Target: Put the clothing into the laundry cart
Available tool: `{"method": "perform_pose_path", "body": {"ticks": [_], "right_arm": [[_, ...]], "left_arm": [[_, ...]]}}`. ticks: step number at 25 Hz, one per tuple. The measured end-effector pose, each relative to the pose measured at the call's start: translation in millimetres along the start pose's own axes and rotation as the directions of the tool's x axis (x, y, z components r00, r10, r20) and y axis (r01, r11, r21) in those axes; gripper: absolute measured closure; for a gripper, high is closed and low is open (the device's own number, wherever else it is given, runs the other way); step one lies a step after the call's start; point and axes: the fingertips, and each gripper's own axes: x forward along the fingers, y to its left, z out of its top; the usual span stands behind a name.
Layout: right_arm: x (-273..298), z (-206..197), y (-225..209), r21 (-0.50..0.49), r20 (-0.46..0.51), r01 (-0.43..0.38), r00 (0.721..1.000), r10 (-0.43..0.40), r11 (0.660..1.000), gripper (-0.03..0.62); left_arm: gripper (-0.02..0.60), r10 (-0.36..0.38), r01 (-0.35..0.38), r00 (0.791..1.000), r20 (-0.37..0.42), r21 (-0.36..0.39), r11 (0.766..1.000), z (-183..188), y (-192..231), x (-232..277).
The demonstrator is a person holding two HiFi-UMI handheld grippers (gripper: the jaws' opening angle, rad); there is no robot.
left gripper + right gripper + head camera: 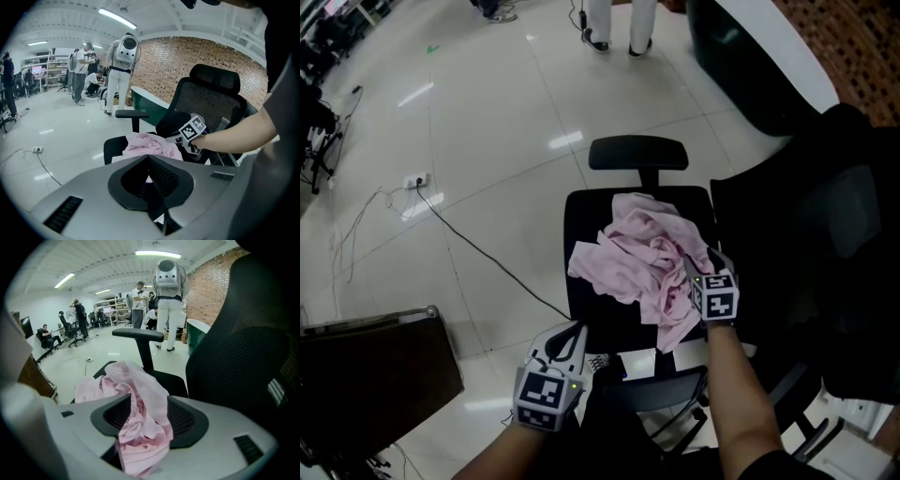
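1. My right gripper [146, 404] is clamped on a thick bunch of the pink garment [642, 258]. The rest of the garment lies heaped on the chair seat [581, 211].
2. My left gripper [577, 330] is pressed together and empty. It hangs by the seat's front edge, clear of the cloth.
3. My call: lift straight up until the trailing fabric clears the seat. Open the left and gather the loose half so nothing drags.
4. The grip looks to be on an edge fold, so it could slip. Go slow.
5. I can't tell how deep the cloth sits in the pads.
6. Cart unconfirmed. The dark tub [750, 84] beyond the chair may be it, but it is cut off.
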Motion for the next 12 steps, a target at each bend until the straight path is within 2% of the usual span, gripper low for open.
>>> {"method": "perform_pose_path", "body": {"ticks": [1, 4, 12], "right_arm": [[4.2, -3.4, -2.4, 0.000, -0.008, 0.004, 1.000, -0.004, 1.000, 0.316], [20.6, -16.5, -7.2, -0.001, -0.051, -0.002, 0.999, 0.002, 1.000, 0.204], [70.3, -35.8, -23.7, 0.004, -0.097, 0.018, 0.995, -0.018, 1.000, 0.204]], "left_arm": [[0.581, -0.001, 0.001, 1.000, -0.007, 0.000, 1.000, -3.4, 0.4, 4.2], [0.581, -0.005, 0.005, 1.000, -0.027, 0.000, 1.000, -11.2, 1.4, 13.4], [0.581, -0.024, 0.024, 0.998, -0.059, 0.008, 1.000, -22.5, 2.5, 40.0]]}}
